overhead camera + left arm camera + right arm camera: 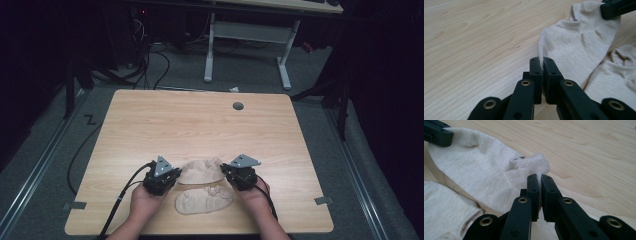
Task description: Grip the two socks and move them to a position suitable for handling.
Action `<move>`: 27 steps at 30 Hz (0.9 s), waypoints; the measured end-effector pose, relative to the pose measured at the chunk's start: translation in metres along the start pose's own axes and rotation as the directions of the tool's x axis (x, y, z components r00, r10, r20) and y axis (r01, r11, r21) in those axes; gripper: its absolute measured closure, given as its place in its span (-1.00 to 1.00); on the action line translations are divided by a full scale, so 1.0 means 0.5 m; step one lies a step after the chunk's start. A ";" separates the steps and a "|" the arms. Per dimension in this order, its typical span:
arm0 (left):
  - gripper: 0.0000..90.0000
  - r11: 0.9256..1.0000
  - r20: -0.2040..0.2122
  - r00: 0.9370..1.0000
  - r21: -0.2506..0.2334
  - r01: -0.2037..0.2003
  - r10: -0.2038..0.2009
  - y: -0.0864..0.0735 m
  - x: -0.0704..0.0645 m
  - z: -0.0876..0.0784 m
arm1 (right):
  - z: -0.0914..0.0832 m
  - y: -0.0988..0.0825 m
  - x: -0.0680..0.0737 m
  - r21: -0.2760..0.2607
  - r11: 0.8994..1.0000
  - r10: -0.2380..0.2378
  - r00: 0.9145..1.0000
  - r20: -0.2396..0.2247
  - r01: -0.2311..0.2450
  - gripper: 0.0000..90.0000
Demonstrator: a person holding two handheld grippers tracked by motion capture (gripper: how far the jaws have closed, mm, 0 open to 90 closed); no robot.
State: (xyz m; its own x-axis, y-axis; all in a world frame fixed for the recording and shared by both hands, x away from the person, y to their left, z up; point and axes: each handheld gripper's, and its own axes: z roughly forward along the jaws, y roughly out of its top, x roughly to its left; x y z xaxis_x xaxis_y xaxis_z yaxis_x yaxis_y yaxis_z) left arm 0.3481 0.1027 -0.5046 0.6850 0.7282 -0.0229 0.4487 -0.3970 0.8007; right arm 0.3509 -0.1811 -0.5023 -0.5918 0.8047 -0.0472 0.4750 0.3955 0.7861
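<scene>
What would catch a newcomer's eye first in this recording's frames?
Two beige fabric ankle socks lie near the front edge of the light wooden table. The farther beige sock is stretched between the left gripper, shut on one end, and the right gripper, shut on the other end. The nearer beige sock lies loose on the tabletop between the person's hands.

A light wooden bench (200, 120) stands on grey carpet (45, 200). Beyond it, a white-legged desk (250, 32) and tangled black cables (150, 60) sit in a dark room.
</scene>
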 end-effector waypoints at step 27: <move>0.91 0.998 0.110 0.993 0.039 -0.042 0.038 -0.043 -0.080 -0.092 | -0.103 -0.060 0.062 -0.022 0.999 -0.047 0.998 -0.043 0.046 0.90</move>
State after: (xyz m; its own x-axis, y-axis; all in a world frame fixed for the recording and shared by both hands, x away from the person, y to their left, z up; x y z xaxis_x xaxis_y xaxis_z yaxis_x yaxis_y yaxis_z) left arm 0.2848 0.1078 -0.4936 0.7605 0.6467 -0.0581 0.4413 -0.4491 0.7769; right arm 0.2847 -0.1910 -0.4958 -0.6406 0.7657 -0.0578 0.4330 0.4224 0.7963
